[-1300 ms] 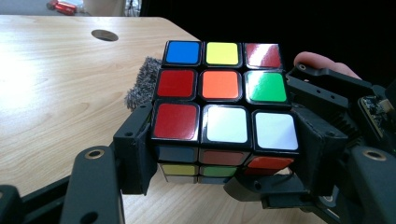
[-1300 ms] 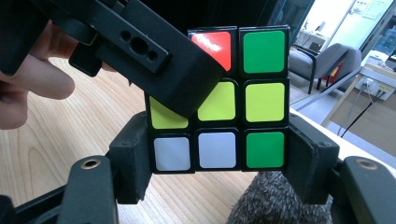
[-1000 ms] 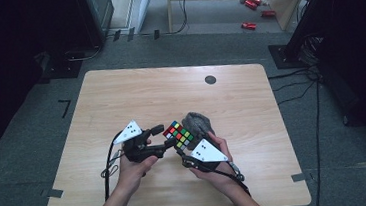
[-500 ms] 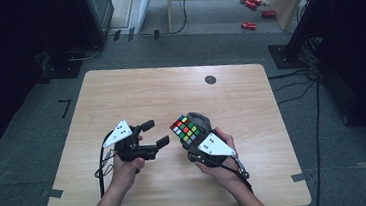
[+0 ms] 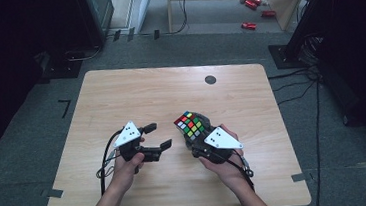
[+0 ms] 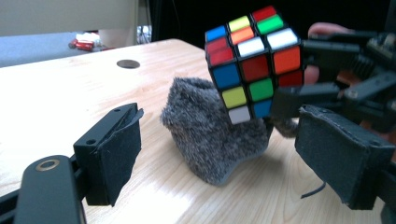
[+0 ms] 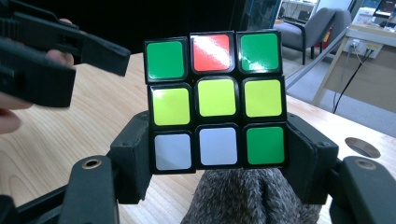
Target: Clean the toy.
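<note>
The right hand-held gripper (image 5: 193, 132) pinches the Rubik's cube (image 5: 190, 124) by its bottom layer, lifted above the counter (image 5: 135, 92) and the grey furry cloth (image 6: 210, 135) — upper layers free to turn. The left hand-held gripper (image 5: 156, 137), jaws just opening, stands spread and empty beside it.

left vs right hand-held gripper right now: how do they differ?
The right hand-held gripper is clamped on the Rubik's cube, pads on its two sides; the left hand-held gripper holds nothing, its jaws apart and just been opening then closing a little. The right one carries the cube above a grey furry cloth; the left one sits over bare table, pointing toward the cube. Both have black padded jaws and a grey three-cornered plate.
</note>
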Motion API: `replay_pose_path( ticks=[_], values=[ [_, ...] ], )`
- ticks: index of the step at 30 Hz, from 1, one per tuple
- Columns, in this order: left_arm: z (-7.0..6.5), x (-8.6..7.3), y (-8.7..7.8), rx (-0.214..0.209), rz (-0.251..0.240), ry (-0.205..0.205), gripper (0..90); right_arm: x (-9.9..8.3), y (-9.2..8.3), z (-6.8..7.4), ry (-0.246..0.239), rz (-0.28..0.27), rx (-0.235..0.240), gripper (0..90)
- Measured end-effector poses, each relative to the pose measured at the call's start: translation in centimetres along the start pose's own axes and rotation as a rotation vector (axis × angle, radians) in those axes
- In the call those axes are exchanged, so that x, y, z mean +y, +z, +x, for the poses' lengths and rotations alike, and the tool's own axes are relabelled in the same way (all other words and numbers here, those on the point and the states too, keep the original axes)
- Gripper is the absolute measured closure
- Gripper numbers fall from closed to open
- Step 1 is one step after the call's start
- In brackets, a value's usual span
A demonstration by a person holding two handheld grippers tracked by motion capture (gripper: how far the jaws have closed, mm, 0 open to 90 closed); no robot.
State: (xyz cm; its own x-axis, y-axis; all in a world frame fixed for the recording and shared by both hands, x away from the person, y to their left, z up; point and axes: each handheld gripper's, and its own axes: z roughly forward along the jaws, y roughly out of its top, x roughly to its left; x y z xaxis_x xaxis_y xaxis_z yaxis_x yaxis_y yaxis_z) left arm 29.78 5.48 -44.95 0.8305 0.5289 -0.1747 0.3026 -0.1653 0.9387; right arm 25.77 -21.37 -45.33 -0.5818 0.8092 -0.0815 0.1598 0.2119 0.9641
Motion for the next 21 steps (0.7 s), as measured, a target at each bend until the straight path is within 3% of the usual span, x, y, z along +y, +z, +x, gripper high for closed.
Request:
replay_pose_path(
  ticks=[7,13,21],
  values=[
    [-0.4,-0.4,0.7,0.001,0.043,0.05,15.5,0.6,-0.3,-0.1,0.036,0.003,0.011,34.4],
    [-1.0,-0.8,1.2,0.057,0.054,0.122,15.6,1.1,-0.5,0.1,0.068,-0.004,0.041,34.5],
    [-1.8,-1.8,2.3,0.131,0.054,0.256,15.8,1.5,-0.8,0.1,0.152,0.007,0.108,34.4]
  ],
)
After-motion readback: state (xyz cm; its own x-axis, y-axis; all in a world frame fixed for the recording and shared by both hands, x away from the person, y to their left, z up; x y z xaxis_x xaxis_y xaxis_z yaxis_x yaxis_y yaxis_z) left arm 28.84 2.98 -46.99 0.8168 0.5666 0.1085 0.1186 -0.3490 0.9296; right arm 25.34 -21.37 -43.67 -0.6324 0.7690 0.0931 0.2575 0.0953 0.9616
